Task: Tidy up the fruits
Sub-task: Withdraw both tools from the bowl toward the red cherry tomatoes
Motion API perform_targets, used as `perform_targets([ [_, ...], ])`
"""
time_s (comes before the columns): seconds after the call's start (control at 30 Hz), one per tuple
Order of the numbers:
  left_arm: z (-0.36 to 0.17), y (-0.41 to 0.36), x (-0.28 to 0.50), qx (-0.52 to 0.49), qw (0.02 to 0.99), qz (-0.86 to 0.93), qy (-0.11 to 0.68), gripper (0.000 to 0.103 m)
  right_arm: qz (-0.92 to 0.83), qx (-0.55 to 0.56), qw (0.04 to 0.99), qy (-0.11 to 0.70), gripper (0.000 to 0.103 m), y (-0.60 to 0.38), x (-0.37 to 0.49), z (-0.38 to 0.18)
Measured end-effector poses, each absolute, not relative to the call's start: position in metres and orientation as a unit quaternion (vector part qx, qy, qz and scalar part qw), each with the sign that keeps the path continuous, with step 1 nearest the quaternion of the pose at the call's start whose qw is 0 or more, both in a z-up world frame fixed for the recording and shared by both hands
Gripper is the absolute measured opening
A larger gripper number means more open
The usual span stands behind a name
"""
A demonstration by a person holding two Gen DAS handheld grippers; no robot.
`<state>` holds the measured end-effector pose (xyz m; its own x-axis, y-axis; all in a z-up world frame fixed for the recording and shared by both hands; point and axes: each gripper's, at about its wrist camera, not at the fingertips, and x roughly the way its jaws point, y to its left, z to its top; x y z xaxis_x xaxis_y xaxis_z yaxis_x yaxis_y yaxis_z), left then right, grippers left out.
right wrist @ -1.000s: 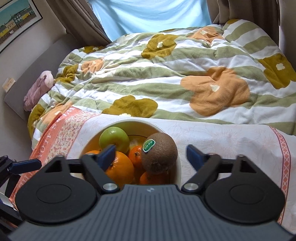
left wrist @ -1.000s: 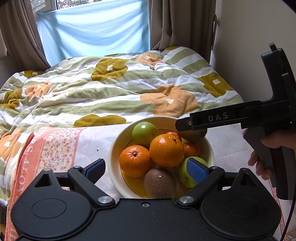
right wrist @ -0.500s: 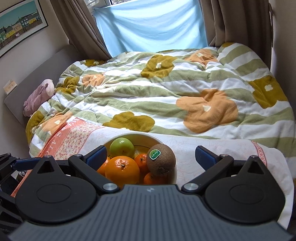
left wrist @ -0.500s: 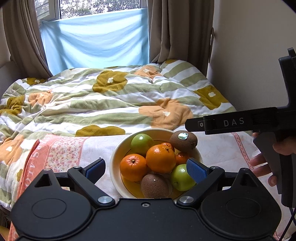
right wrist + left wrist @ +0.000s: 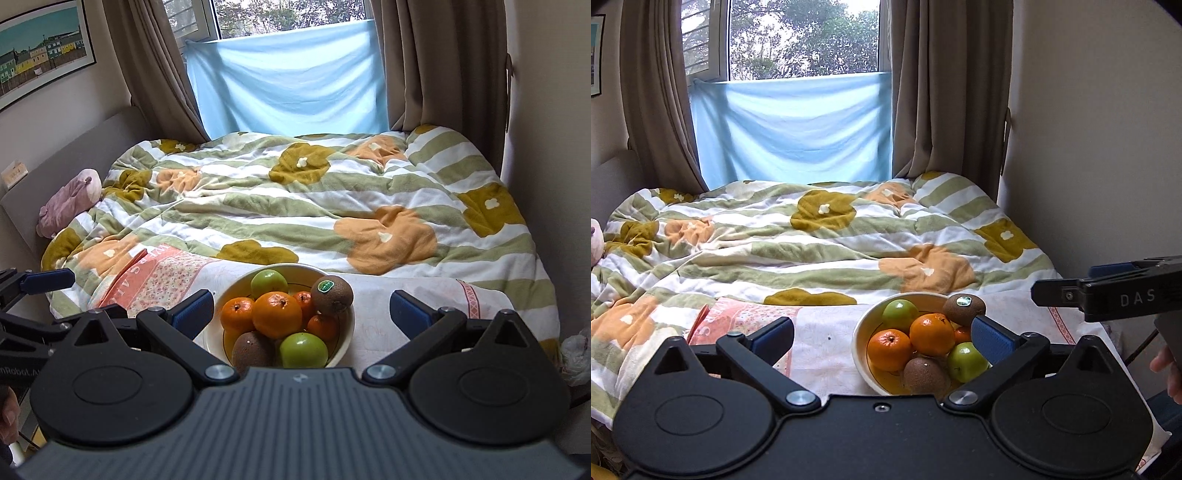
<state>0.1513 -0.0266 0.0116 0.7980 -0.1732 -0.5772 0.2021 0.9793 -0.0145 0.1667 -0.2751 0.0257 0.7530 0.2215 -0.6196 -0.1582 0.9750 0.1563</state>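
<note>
A cream bowl (image 5: 858, 345) (image 5: 350, 325) sits on a patterned cloth at the foot of the bed. It holds two green apples (image 5: 900, 311) (image 5: 303, 349), several oranges (image 5: 931, 334) (image 5: 277, 314) and two brown kiwis; the one with a sticker (image 5: 964, 304) (image 5: 331, 291) lies on top at the right rim. My left gripper (image 5: 882, 338) hangs back from the bowl, its jaws opening, nothing between them. My right gripper (image 5: 302, 312) is also open and holds nothing. One of its fingers (image 5: 1108, 291) shows at the right edge of the left wrist view.
The cloth (image 5: 162, 277) lies over a green, white and orange flowered duvet (image 5: 332, 199). A pink plush toy (image 5: 72, 199) rests by the headboard at the left. A wall stands close on the right, and a plastic bag (image 5: 576, 354) sits below it.
Both grippers have drawn back and up from the bowl, which now looks smaller and farther off. The right gripper's finger no longer hangs over the stickered kiwi.
</note>
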Motion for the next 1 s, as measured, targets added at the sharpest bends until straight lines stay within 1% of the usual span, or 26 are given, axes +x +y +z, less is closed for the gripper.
perform_targets([
  [0.23, 0.011, 0.007, 0.122, 0.036, 0.944, -0.116, 0.306, 0.103, 0.052, 0.069, 0.934, 0.347, 0.103, -0.255, 0.117, 0.02],
  [0.5, -0.012, 0.031, 0.095, 0.057, 0.931, -0.153, 0.325, 0.102, -0.005, 0.087, 0.928, 0.362, 0.103, -0.233, 0.062, -0.002],
  [0.67, -0.037, 0.035, 0.093, 0.068, 0.918, -0.181, 0.346, 0.092, -0.036, 0.09, 0.925, 0.368, 0.103, -0.223, 0.038, -0.025],
  [0.83, -0.066, 0.029, 0.1, 0.082, 0.905, -0.204, 0.363, 0.086, -0.058, 0.097, 0.915, 0.387, 0.103, -0.219, 0.028, -0.052],
  [1.0, -0.101, 0.016, 0.113, 0.101, 0.895, -0.215, 0.376, 0.074, -0.066, 0.096, 0.907, 0.405, 0.103, -0.215, 0.026, -0.081],
])
